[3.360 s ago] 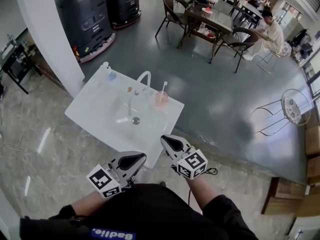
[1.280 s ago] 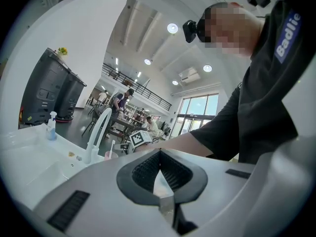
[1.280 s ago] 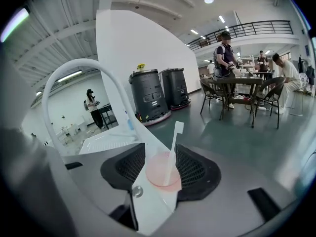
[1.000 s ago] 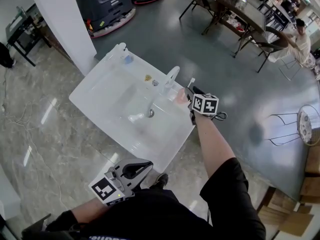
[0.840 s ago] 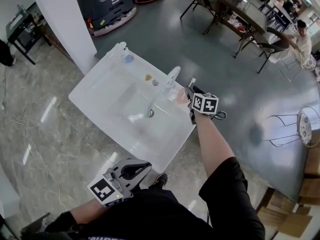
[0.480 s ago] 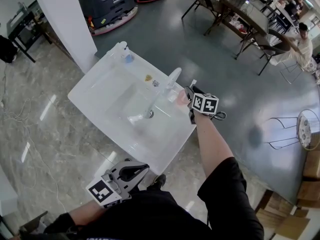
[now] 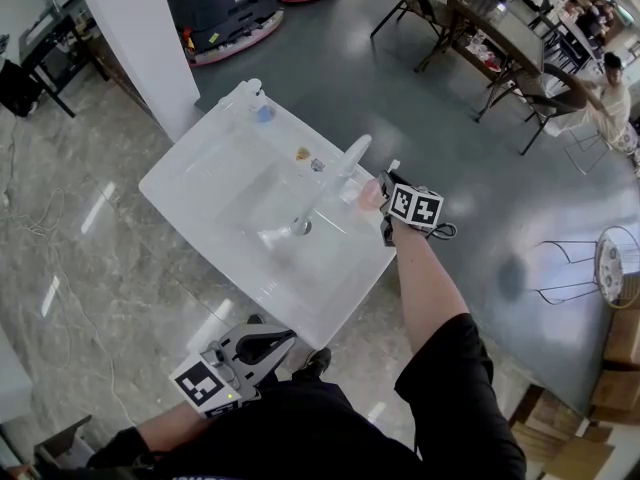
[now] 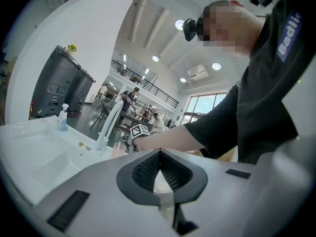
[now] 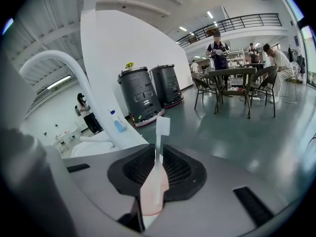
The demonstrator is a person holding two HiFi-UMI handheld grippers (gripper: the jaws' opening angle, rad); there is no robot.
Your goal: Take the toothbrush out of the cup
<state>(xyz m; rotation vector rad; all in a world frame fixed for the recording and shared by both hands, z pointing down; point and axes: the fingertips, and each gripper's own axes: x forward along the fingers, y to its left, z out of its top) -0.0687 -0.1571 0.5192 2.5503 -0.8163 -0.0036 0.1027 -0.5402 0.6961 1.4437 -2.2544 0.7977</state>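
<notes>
A pink cup [image 7: 369, 195] stands on the sink's right rim beside the tap, with a white toothbrush [image 7: 393, 166] upright in it. My right gripper [image 7: 384, 184] reaches over the cup. In the right gripper view its jaws have just been closing, and the pads now press on the toothbrush [image 9: 159, 132] handle above the cup [image 9: 152, 194]. My left gripper [image 7: 288, 337] hangs low near my body, well short of the sink. In the left gripper view it [image 8: 159, 154] is shut with nothing in it.
The white sink [image 7: 196, 161] has a tall curved tap [image 7: 338, 166] just left of the cup. A soap bottle [image 7: 262, 111] stands at its far corner. A white pillar [image 7: 140, 38] rises behind it. Chairs and a table [image 7: 505, 38] with people stand beyond on the grey floor.
Since the earliest frame my right gripper has reached out from my body to the cup. Over the last second both grippers have stayed in place. Only the view shifts slightly.
</notes>
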